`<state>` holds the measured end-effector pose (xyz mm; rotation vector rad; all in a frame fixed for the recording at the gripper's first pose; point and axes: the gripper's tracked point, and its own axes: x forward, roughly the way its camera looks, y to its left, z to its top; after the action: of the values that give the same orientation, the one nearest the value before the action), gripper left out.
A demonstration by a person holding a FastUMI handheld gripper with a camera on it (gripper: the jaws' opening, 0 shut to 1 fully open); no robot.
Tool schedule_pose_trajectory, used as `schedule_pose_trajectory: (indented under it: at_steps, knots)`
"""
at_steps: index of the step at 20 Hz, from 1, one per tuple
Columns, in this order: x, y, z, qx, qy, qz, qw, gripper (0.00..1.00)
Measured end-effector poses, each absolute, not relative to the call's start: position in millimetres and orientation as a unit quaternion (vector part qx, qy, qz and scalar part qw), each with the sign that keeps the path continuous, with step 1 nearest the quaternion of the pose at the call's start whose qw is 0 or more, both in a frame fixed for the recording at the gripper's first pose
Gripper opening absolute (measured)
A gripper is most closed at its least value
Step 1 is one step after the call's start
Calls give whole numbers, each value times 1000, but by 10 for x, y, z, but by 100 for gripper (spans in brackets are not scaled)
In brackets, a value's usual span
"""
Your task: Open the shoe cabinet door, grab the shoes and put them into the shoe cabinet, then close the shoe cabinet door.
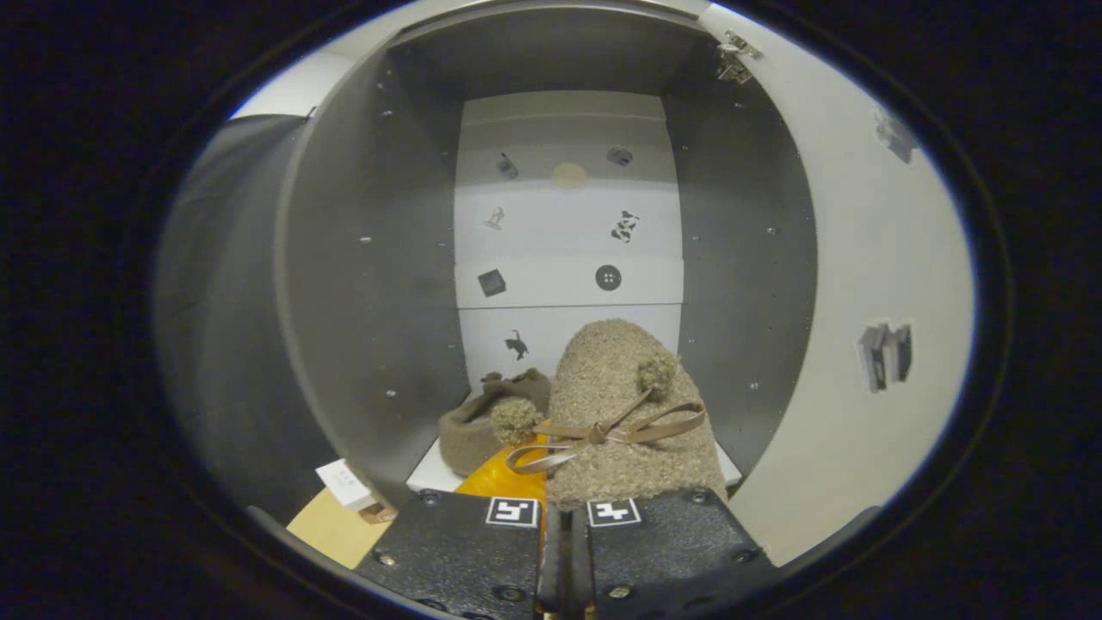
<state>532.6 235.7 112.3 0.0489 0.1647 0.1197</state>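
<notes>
while the jaws pinch a fuzzy ribboned shoe (633,430), its rounded mate (482,430) lies inside the cabinet (370,284).

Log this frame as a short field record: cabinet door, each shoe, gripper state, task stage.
cabinet door: open, swung to the right
first shoe: lying on the cabinet floor, back left
second shoe: fuzzy, with a ribbon bow and pom-poms, just ahead of the fingers, over the cabinet floor
hand-held gripper: fingers nearly together, apparently pinching the second shoe's near end
task stage: placing the second shoe; door not yet closed
</notes>
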Motion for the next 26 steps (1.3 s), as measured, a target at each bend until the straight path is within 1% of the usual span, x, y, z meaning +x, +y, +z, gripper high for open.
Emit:
schedule_pose_trajectory:
  at_steps: [4,8,12,14,16,19,23,26]
  knots:
    - [5953,2354,1013,30,110,53,992,8]
    - [6392,2314,817,5,139,40,990,8]
    - [6661,2305,628,-2,180,30,983,8]
    - [6749,2357,515,3,211,37,977,8]
    - [6834,2327,400,13,242,30,970,10]
    - [6945,2248,352,40,258,15,965,15]
    - [6952,2277,328,35,277,25,960,22]
    - [6866,2339,365,54,274,39,960,43]
